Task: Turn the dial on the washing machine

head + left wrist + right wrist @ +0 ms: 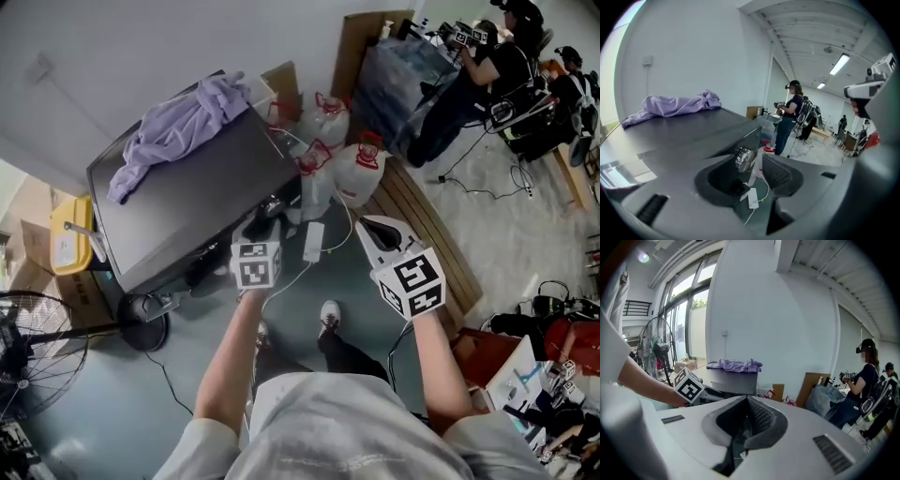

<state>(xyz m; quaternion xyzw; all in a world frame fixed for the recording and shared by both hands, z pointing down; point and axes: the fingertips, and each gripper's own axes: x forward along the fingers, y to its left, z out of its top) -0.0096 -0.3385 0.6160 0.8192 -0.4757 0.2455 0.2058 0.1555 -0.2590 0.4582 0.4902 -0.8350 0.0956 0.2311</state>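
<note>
— Left gripper [757, 174]?
— Spread wide, gripping nothing; silver dial [743, 158] untouched just past the tips, on the washing machine [689, 138] front edge.
— Right gripper [746, 404]?
— Closed, empty, clear of the machine.
— Farther back?
— Lilac cloth [675, 105] at the lid's far edge.

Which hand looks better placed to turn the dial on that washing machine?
Left. The left gripper has open jaws framing the dial, close by; the right gripper hangs aside, shut.

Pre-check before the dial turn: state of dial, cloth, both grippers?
dial: untouched, ahead of the open jaws
purple cloth: crumpled, lying on the washing machine top
left gripper: open, empty
right gripper: shut, empty, off to the machine's side
</note>
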